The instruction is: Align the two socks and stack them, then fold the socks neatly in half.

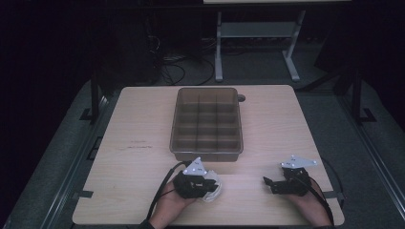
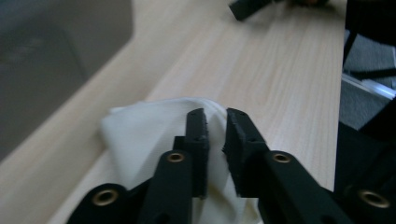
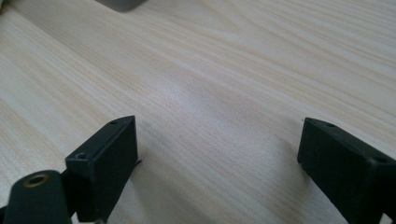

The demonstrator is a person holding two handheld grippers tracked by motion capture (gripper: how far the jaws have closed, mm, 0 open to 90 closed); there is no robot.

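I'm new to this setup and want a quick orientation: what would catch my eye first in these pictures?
The brown divided tray at the table's middle stands out first, its compartments looking empty. Next comes the white cloth near the front edge, pinched between the nearly closed jaws of the left gripper. The right gripper rests wide open on bare wood at the right.

Bare desk (image 1: 248,191) lies between the left tongs (image 1: 212,183) and the right tongs (image 1: 268,183), giving open passage. Ahead of the left tongs, the compartmented bin (image 1: 207,123) blocks forward travel. A white cloth (image 2: 149,135) occupies the narrow gap within the left tongs.
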